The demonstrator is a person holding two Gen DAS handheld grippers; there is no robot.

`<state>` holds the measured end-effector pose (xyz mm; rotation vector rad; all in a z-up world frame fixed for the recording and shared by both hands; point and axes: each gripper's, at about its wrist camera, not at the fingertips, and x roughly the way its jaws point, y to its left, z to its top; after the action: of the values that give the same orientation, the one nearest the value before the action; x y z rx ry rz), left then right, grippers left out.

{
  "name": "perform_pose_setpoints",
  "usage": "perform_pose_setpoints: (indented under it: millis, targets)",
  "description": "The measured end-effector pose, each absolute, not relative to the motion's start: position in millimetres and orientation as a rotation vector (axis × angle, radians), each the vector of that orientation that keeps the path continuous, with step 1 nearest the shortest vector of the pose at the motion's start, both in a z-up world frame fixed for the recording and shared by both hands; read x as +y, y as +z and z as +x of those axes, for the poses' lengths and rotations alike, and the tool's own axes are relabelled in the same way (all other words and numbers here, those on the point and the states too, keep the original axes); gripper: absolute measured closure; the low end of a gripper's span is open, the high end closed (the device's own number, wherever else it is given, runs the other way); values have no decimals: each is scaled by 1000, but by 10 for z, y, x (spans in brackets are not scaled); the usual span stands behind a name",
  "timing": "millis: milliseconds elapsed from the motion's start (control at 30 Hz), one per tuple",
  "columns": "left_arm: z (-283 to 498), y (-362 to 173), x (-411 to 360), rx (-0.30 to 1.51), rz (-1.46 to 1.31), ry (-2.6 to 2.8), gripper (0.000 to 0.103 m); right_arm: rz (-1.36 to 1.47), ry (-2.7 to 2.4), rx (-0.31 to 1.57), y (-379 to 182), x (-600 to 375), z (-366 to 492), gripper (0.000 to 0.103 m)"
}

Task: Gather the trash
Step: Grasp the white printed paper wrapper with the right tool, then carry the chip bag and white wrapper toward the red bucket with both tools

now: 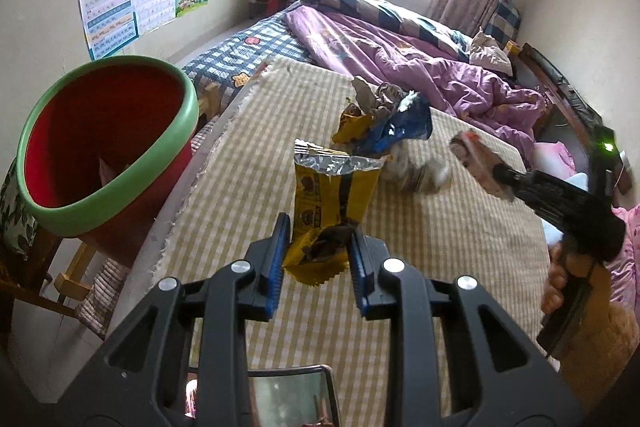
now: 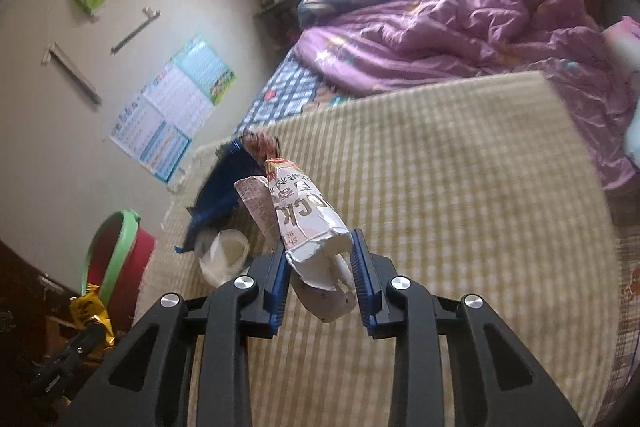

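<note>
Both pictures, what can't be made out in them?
- Red bin, left view: most of its floor is hidden by its near rim; one pale scrap shows.
- Pile of wrappers, left view: the silvery trash behind it is blurred.
- White wrapper in the right tool: its print is partly folded and unreadable.
- Yellow wrapper in the left tool: its lower end is crumpled between the pads.

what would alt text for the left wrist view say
The left claw grips a torn yellow snack wrapper above a checked mat on a bed. A red bin with a green rim stands left, more wrappers lie ahead, and the right claw holds a white wrapper.
</note>
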<state>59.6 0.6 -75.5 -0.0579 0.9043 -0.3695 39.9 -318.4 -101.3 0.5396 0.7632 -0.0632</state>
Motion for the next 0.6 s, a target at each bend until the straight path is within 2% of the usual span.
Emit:
perform_pose_setpoints:
  millis: [300, 600]
  targets:
    - [563, -715, -20, 885, -52, -391, 76, 547, -34, 670, -656, -2990, 61, 75]
    - [475, -696, -98, 876, -40, -428, 76, 493, 47, 639, -431, -2609, 111, 75]
